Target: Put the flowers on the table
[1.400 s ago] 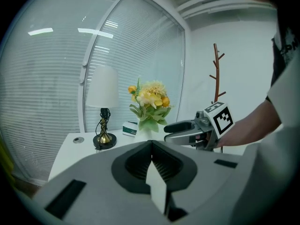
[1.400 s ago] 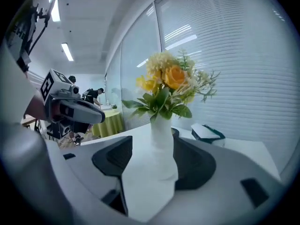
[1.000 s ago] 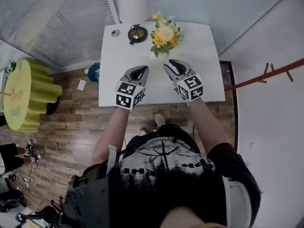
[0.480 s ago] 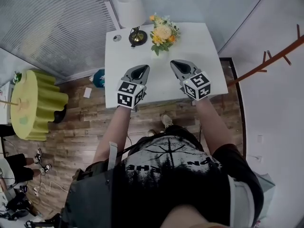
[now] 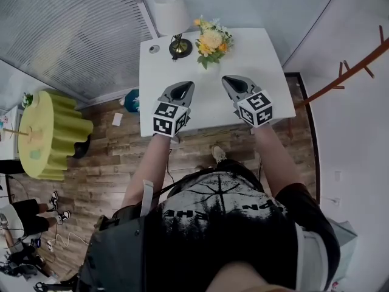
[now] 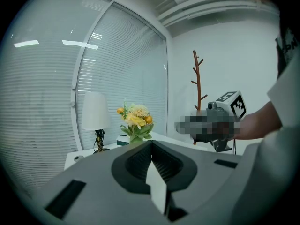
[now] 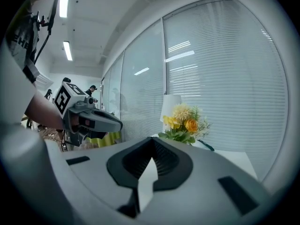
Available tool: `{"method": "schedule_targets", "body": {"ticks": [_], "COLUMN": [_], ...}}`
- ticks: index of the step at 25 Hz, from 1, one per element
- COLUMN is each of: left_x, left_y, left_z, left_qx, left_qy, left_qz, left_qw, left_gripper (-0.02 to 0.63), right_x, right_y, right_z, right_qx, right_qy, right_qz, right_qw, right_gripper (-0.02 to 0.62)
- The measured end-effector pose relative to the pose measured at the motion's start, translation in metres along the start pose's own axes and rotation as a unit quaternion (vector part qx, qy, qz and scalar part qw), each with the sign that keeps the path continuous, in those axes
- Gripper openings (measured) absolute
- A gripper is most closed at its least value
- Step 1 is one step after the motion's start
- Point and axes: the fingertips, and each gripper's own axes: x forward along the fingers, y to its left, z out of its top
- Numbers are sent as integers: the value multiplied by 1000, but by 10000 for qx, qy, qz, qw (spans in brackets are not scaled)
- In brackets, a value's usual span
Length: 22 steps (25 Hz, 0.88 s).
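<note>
The right gripper (image 5: pixel 234 85) is closed and empty, its jaws having come together within the last second. The left gripper (image 5: pixel 181 91) is also closed on nothing. Both hover over the near half of the white table (image 5: pixel 258 62), as before. The flowers (image 5: pixel 211 41) stand unmoved at the table's far edge, just beside the lamp (image 5: pixel 172 18).

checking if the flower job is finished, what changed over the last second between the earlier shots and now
The right gripper closed its jaws on nothing and now hangs shut over the table. Nothing was picked up or let go. The head camera shifted slightly, so the scene slid a little in the frame. Unchanged: the left gripper is shut and empty beside it, and the flowers stand by the lamp at the table's far edge.
</note>
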Motion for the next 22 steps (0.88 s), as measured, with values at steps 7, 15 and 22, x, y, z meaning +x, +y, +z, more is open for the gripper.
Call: {"method": "schedule_targets", "body": {"ticks": [7, 15, 22], "left_x": [-6, -14, -24], "left_y": [5, 9, 3], "left_z": [-2, -6, -13], "left_qx": [-12, 35, -33], "left_qy": [-11, 6, 39], "left_qz": [48, 92, 119], "left_qw": [10000, 10000, 9999], "left_gripper": [11, 11, 11], "right_x": [3, 6, -3], "right_y": [6, 10, 18], "right_z": [-2, -5, -10], "right_qx": [37, -66, -15], "right_qy": [32, 55, 85], "right_qz": [6, -51, -37], "right_qw": [10000, 9999, 10000], "right_gripper": [17, 17, 17]}}
